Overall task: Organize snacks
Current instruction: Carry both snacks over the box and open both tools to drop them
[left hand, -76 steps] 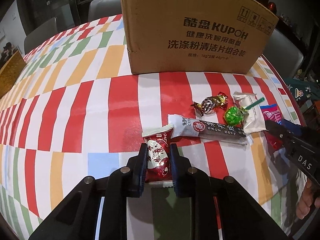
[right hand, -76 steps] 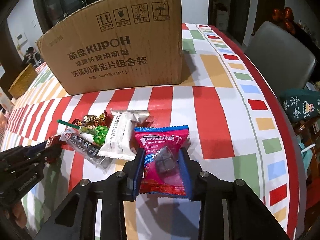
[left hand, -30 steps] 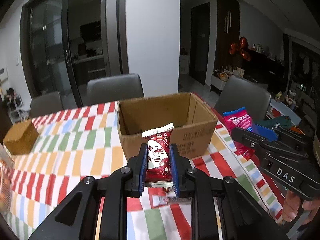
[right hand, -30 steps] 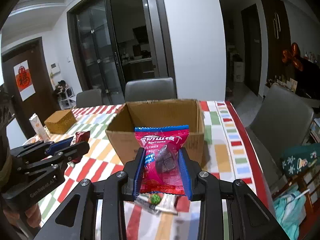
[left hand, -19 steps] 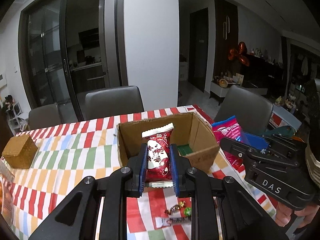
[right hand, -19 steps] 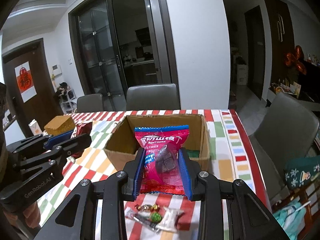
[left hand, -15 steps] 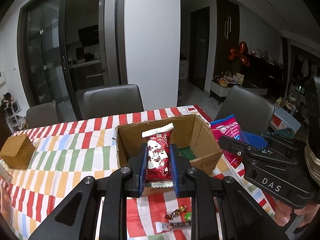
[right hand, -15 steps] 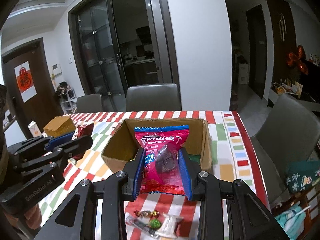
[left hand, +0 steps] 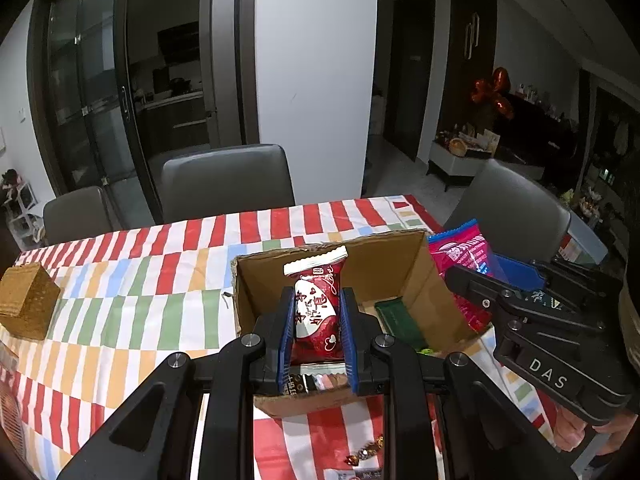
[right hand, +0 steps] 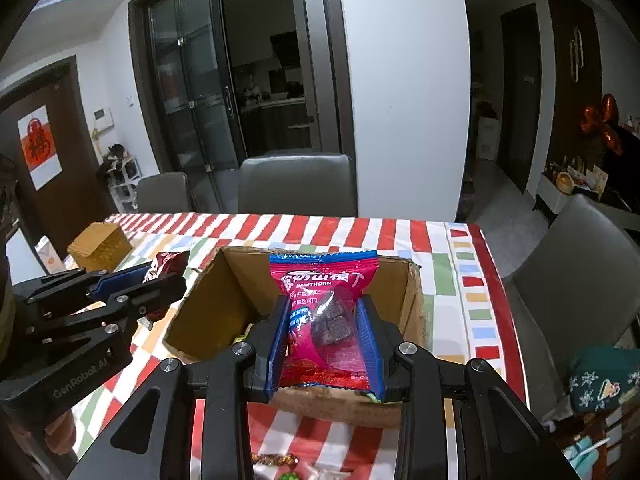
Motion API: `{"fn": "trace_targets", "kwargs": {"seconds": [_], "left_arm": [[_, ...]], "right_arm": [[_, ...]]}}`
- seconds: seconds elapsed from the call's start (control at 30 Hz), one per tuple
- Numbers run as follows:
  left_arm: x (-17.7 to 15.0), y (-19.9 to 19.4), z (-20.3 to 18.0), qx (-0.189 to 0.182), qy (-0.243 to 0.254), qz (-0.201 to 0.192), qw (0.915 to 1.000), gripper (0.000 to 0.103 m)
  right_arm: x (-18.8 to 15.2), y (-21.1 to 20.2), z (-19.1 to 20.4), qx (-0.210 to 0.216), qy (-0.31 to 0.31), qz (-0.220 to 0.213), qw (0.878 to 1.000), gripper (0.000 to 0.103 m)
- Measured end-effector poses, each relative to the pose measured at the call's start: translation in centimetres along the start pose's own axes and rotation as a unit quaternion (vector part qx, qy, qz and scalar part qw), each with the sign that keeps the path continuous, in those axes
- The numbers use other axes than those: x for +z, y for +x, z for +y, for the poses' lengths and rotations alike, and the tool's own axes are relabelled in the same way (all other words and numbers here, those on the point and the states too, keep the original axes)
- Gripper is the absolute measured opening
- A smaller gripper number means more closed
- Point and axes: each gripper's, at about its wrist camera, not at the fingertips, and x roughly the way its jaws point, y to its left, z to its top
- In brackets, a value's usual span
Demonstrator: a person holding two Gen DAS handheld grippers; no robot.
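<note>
My left gripper (left hand: 315,334) has its jaws pinching a red heart-printed snack packet (left hand: 316,312), held upright above the open cardboard box (left hand: 404,264). My right gripper (right hand: 326,338) has its jaws clamped on a pink hawthorn packet (right hand: 324,304), also over the box. A green packet (left hand: 400,320) lies inside. Wrapped candies (left hand: 366,452) rest on the striped bench (left hand: 140,276) just before the box.

Dim indoor light, sharp centre, strong fisheye curvature, black vignetted corners.

Matt cardboard box (left hand: 404,276), glossy foil red packet (left hand: 316,316)
</note>
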Motion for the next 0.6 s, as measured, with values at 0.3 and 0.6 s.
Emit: {"fn": "trace_targets", "kwargs": {"seconds": [0.3, 0.6], "left_arm": [[0.7, 1.7, 0.0, 0.03, 0.016, -0.001, 0.9994, 0.049], [-1.7, -1.2, -0.7, 0.04, 0.054, -0.019, 0.9975, 0.051]], "right_arm": [[0.3, 2.4, -0.3, -0.009, 0.006, 0.009, 1.0, 0.052], [-1.8, -0.1, -0.3, -0.035, 0.012, -0.001, 0.999, 0.054]]}}
